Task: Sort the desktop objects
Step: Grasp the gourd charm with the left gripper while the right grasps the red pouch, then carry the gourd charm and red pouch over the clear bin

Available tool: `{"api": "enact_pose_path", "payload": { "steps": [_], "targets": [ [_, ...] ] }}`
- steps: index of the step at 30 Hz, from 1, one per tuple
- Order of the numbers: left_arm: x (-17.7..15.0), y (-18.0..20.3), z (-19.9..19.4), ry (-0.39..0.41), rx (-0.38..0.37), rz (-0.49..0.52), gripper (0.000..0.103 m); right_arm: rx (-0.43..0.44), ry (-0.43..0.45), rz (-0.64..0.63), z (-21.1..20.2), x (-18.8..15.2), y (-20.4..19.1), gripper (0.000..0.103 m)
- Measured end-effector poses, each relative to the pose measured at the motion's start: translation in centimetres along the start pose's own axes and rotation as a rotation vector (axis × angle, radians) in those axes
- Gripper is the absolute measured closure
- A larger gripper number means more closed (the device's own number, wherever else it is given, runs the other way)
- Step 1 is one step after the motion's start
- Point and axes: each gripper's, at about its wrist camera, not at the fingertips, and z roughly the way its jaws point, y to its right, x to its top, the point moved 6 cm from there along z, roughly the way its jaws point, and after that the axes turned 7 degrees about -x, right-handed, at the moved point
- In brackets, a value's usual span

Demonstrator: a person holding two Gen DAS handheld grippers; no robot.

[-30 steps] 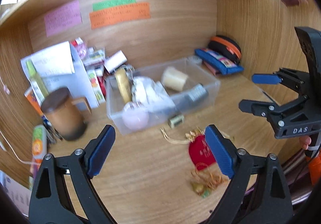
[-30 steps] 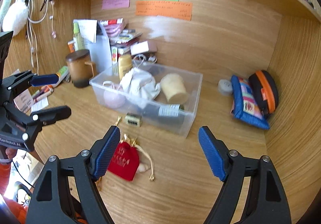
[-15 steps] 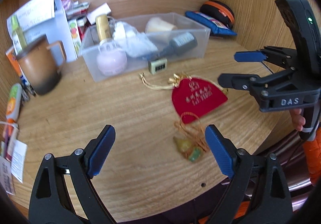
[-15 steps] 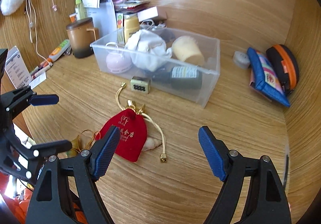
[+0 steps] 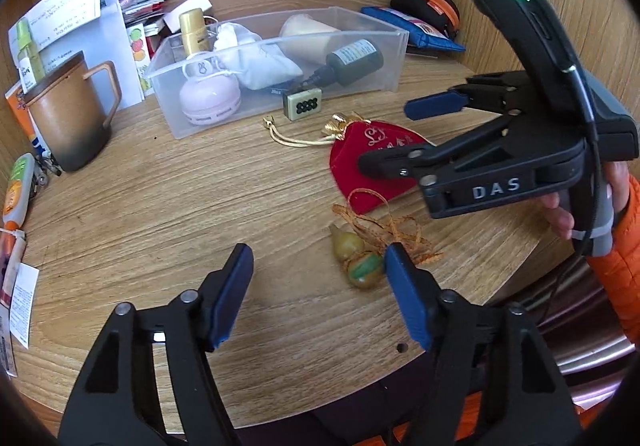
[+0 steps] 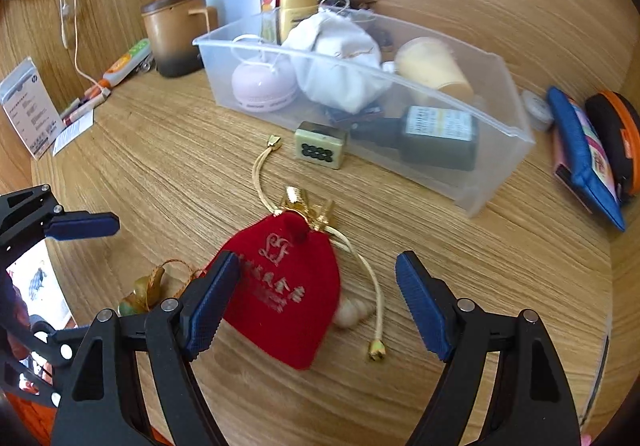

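A red velvet drawstring pouch [image 6: 288,286] lies on the wooden desk, also in the left wrist view [image 5: 360,166]. A small gourd charm [image 5: 356,254] with an orange cord lies in front of it, seen too in the right wrist view [image 6: 140,294]. A mahjong tile [image 6: 320,148] rests against the clear plastic bin [image 6: 496,166], which holds several items. My right gripper [image 6: 318,302] is open, low over the pouch. My left gripper [image 5: 320,290] is open, the charm just left of its right finger.
A brown mug [image 5: 68,118] stands at left beside papers and boxes [image 5: 72,22]. Blue and orange pouches [image 6: 588,150] lie at right. A small shell-like object [image 6: 354,314] lies by the pouch's gold cord. The desk's front edge is close below both grippers.
Both grippers have moved down and closer to the desk. The right one now hovers over the red pouch, the left one over the gourd charm. Both stay open.
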Motion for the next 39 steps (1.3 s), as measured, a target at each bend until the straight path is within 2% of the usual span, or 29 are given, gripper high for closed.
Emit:
{"api": "enact_pose_path", "payload": {
  "steps": [4,9,12,16,18,29,39],
  "targets": [
    [-0.1,-0.2,0.5,-0.005,-0.004,-0.001,0.051,0.001,0.001,-0.016,0.4,0.4,-0.4,0.029],
    [0.0,-0.3,0.7,-0.001,-0.004,0.014,0.06,-0.012,0.013,-0.05,0.8,0.6,-0.9,0.055],
    [0.2,-0.6,0.7,0.006,-0.002,0.014,0.066,-0.021,0.027,-0.067,0.9,0.7,-1.2,0.062],
    [0.6,-1.3,0.8,0.006,0.011,-0.015,0.083,-0.016,0.046,-0.062,0.6,1.1,-1.1,0.075],
    [0.7,-1.8,0.8,0.007,0.01,-0.035,0.085,-0.025,0.062,-0.058,0.3,1.4,-0.9,0.078],
    [1.5,-3.7,-0.2,0.047,0.028,-0.082,0.085,-0.023,0.147,-0.026,-3.4,2.8,0.2,0.081],
    [3.8,-5.5,-1.9,0.102,0.047,-0.094,0.085,-0.04,0.213,-0.005,-6.9,4.1,1.3,0.081]
  ]
}}
